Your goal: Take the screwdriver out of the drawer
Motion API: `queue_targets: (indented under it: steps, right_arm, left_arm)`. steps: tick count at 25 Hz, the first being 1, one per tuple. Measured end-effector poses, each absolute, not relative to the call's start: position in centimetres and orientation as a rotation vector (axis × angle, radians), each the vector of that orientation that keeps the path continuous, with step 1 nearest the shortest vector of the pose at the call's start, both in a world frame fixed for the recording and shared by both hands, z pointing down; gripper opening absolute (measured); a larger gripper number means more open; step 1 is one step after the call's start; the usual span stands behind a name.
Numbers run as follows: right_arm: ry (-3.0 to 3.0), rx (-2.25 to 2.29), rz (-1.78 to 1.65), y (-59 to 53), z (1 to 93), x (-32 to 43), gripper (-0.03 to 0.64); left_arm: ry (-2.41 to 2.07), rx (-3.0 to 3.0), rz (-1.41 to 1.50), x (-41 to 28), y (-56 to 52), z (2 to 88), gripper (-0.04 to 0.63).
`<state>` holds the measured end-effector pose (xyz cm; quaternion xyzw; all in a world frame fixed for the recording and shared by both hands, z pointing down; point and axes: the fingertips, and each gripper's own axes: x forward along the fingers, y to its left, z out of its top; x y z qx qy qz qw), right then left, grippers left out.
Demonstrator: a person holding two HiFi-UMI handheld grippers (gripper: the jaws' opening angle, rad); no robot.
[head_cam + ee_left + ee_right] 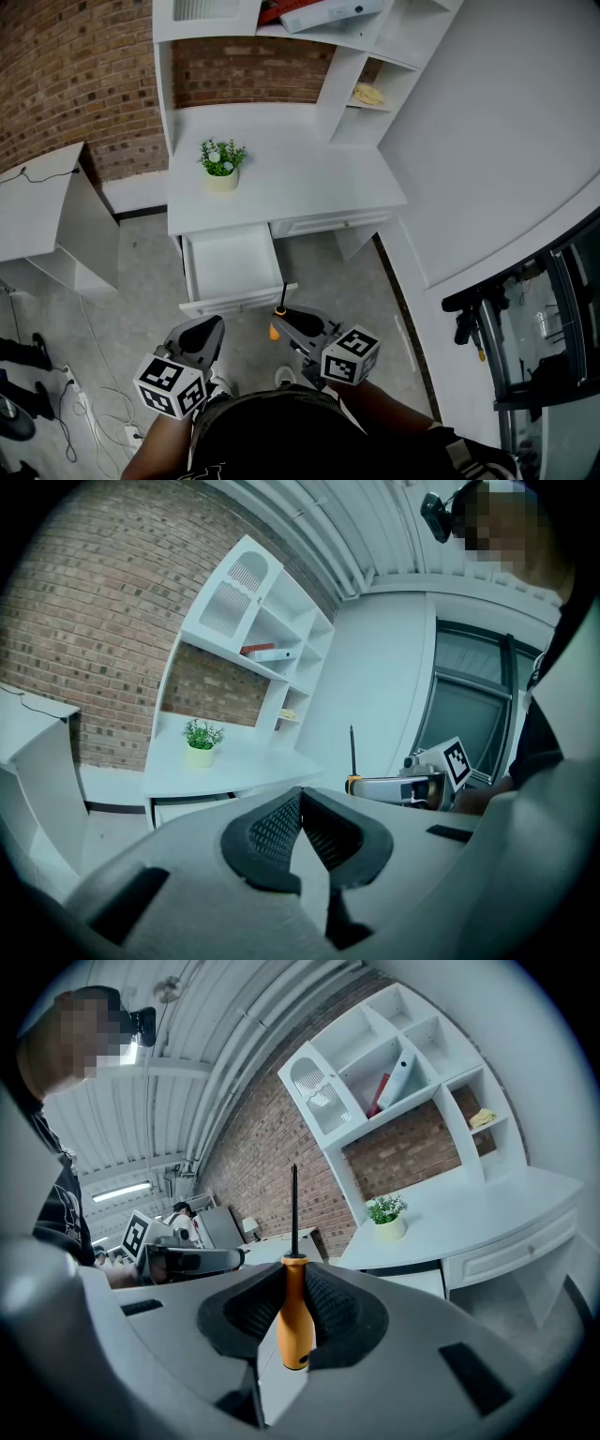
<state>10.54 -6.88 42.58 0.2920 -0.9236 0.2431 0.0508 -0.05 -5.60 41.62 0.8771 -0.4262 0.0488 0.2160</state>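
Right gripper [298,324] pinches the orange-handled screwdriver [294,1321], held clear at 6 o'clock of the open drawer [234,302]. Left gripper [302,822] is pressed together, empty. Removal looks done.

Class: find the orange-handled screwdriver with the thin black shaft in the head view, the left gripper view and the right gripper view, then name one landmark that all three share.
Head view: the orange-handled screwdriver is low centre, just in front of the open white drawer.
Left gripper view: right of centre, shaft upright.
Right gripper view: centre, clamped between the jaws.
Shared landmark: the small potted green plant on the white desk.
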Motion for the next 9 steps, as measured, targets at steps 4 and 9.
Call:
queue_targets:
  steps: [4,9]
  right_arm:
    - [-2.810,0.888,0.739,-7.01,42.64,10.45,0.074]
    - [-2.808,0.893,0.743,-7.30,42.58,10.30,0.074]
  left_arm:
    - [-1.177,2.431,0.137,-0.19,-5.68,41.75,0.018]
    - [-1.171,2.436,0.138,-0.41,-5.88,41.70,0.018]
